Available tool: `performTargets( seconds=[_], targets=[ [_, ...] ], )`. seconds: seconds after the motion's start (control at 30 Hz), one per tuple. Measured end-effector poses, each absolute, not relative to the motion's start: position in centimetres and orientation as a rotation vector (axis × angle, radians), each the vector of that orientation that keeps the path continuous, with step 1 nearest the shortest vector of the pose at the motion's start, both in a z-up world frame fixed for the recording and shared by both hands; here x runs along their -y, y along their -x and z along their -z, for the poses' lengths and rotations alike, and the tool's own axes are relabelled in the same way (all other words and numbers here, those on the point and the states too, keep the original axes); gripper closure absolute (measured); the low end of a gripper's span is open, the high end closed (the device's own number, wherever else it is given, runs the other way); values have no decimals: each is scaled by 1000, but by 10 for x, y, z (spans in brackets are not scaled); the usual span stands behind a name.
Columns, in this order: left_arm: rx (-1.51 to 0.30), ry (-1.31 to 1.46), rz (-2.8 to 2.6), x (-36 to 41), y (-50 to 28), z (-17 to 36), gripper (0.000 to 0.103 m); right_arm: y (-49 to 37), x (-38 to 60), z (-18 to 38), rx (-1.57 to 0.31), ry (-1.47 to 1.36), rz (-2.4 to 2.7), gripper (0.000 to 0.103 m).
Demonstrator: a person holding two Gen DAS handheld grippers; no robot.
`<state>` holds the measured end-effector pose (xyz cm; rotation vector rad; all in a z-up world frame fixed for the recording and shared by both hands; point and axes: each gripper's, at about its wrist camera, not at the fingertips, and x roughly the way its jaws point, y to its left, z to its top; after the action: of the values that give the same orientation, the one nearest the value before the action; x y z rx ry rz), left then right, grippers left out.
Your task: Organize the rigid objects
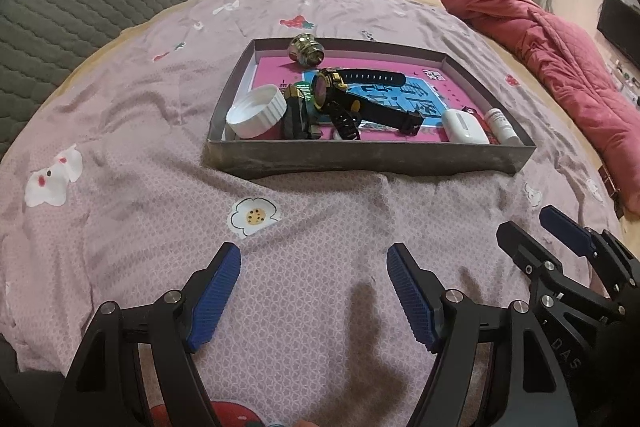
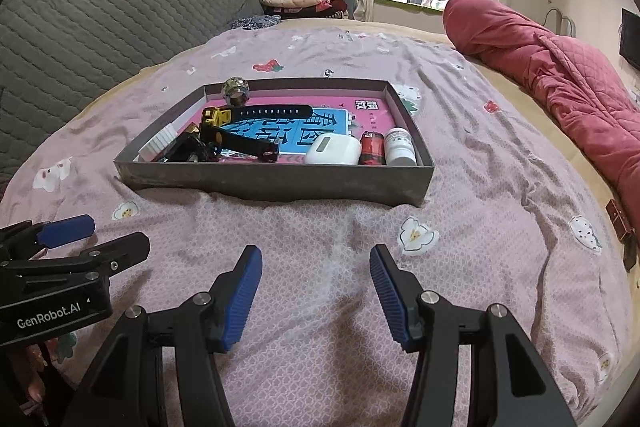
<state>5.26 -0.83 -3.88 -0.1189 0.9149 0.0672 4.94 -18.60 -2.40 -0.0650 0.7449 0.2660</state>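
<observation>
I see the tray (image 2: 276,183) lying on the bedsheet (image 2: 320,227) ahead of me. In it, the bottle cap (image 1: 256,111) sits at the near left, the watch (image 1: 352,95) in the middle, and the earbud case (image 2: 332,149) and pill bottle (image 2: 399,146) at the near right. A metal knob (image 1: 306,49) rests against the far wall.

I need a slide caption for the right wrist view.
Open right gripper over floral bedsheet, facing gray tray of small items.
</observation>
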Motion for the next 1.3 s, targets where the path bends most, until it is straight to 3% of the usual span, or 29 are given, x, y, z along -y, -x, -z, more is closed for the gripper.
performTargets(
  seconds=[1.3],
  targets=[
    [-901, 102, -67, 7, -47, 32, 26, -47, 176, 28, -760, 111, -291, 47]
  ],
)
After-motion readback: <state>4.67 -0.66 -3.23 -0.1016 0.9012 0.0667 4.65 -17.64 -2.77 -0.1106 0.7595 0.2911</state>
